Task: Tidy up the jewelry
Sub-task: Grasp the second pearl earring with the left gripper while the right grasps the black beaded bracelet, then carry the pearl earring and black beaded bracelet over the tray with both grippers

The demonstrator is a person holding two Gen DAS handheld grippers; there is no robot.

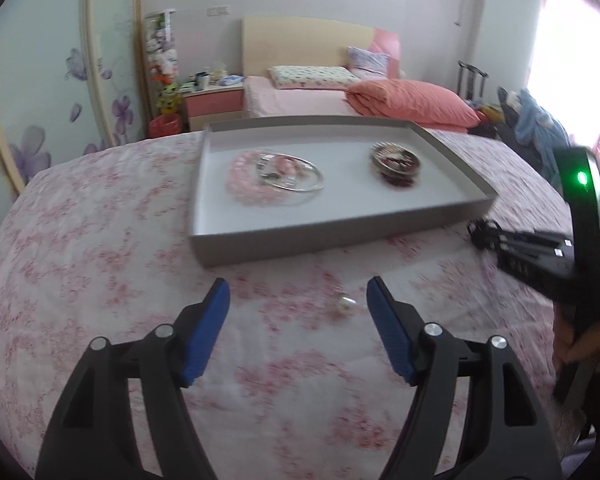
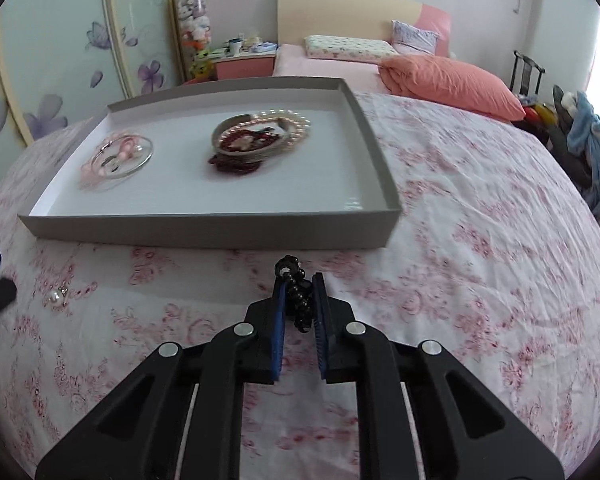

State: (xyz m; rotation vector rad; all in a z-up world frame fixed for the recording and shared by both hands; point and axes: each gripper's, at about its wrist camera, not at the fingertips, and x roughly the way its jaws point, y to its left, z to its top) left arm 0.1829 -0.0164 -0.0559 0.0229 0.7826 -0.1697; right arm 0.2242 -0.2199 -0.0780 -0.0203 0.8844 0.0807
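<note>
A grey shallow tray [image 1: 300, 246] [image 2: 204, 230] rests on the pink floral cloth. Inside it lie a pink bead bracelet with silver bangles [image 1: 274, 176] [image 2: 118, 156] and a small round dish [image 1: 398, 160] [image 2: 246, 140] heaped with dark red beads and a pearl strand. A pearl earring [image 1: 345, 304] [image 2: 56, 296] lies on the cloth in front of the tray, just inside the right fingertip of my open left gripper [image 1: 298, 294]. My right gripper [image 2: 299, 286] [image 1: 484, 232] is shut on a black bead bracelet [image 2: 300, 300] at the tray's near edge.
The cloth-covered table [image 2: 480, 240] falls away on every side. A bed with an orange pillow [image 1: 412, 104], a nightstand [image 1: 214, 102] and a sliding wardrobe with purple flowers stand behind. A hand [image 1: 584, 348] grips the right tool's handle at the right edge.
</note>
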